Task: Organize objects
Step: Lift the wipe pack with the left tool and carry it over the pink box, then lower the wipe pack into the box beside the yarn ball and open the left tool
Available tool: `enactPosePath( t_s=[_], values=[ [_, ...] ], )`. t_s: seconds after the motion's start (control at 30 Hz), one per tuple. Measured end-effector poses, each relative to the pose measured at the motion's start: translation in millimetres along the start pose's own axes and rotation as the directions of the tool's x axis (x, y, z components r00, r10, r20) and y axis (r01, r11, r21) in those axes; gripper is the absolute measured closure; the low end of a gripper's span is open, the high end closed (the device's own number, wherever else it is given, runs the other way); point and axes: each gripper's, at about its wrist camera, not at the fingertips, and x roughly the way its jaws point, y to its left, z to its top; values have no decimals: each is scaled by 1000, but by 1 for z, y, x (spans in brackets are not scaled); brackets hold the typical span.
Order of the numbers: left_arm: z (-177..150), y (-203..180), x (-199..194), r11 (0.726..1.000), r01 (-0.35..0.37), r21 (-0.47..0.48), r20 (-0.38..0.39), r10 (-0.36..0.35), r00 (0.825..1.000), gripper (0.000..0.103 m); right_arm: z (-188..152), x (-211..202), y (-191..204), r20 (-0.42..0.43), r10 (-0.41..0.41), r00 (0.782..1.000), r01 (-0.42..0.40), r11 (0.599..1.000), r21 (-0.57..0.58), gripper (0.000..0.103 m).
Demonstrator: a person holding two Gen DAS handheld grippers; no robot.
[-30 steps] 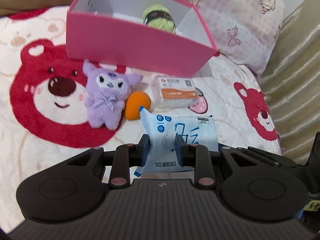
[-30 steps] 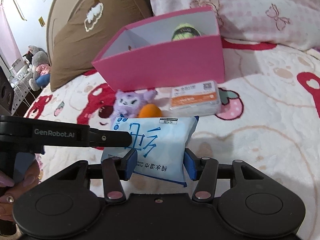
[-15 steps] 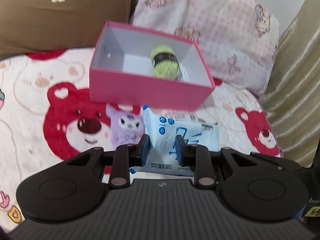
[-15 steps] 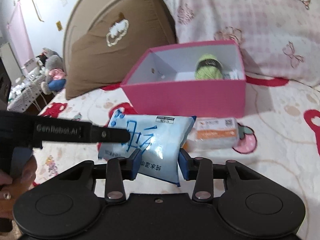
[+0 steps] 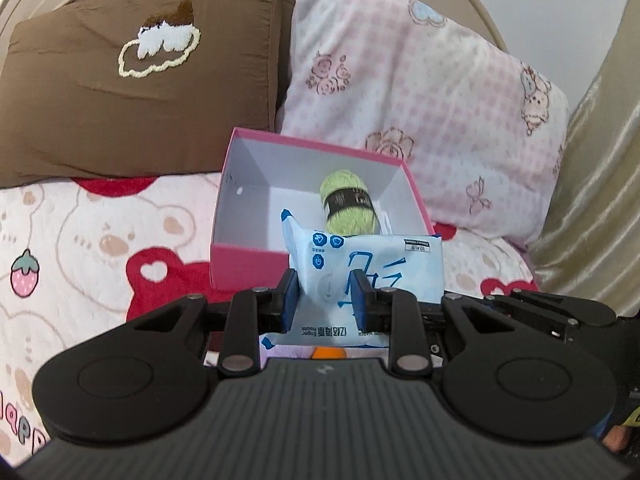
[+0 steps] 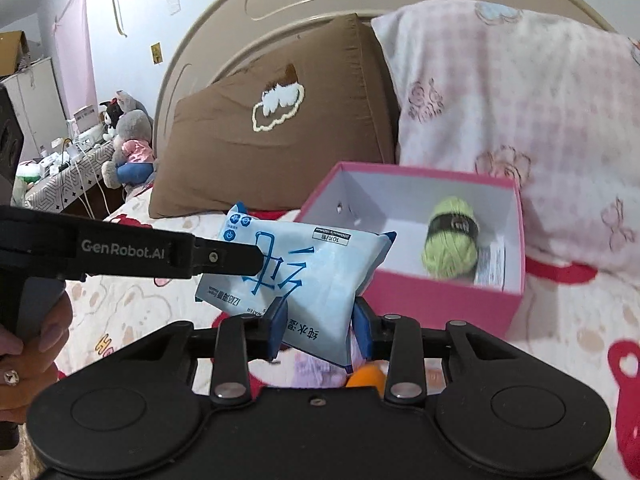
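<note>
Both of my hand-held grippers have lifted the wipes pack (image 5: 372,264) off the bed — it now hangs just short of the pink box (image 5: 244,268). My left hand-held gripper (image 5: 325,299) pinches one end, my right hand-held gripper (image 6: 320,326) the other — presumably keeping the floppy pack level above the yarn (image 6: 450,240).

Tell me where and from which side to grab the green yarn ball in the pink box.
Grip the yarn ball across its black-banded middle, coming down from above: the pink box is open on top and its walls block any side approach. The claw should straddle the band, where the skein looks narrowest and firmest.
</note>
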Motion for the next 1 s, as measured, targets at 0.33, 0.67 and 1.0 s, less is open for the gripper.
enactPosePath(
  t_s=[0.33, 0.67, 1.0],
  values=[
    [50, 14, 37, 998, 27, -56, 7, -27, 1000, 78, 66, 39, -28, -3, -9, 1000, 9, 999, -33, 66],
    [99, 28, 103, 999, -30, -37, 26, 31, 999, 77, 108, 104, -63, -52, 30, 998, -34, 996, -81, 71],
    [110, 48, 179, 993, -111, -30, -75, 109, 991, 77, 108, 183, -106, -175, 99, 980, -103, 995, -14, 71]
  ],
)
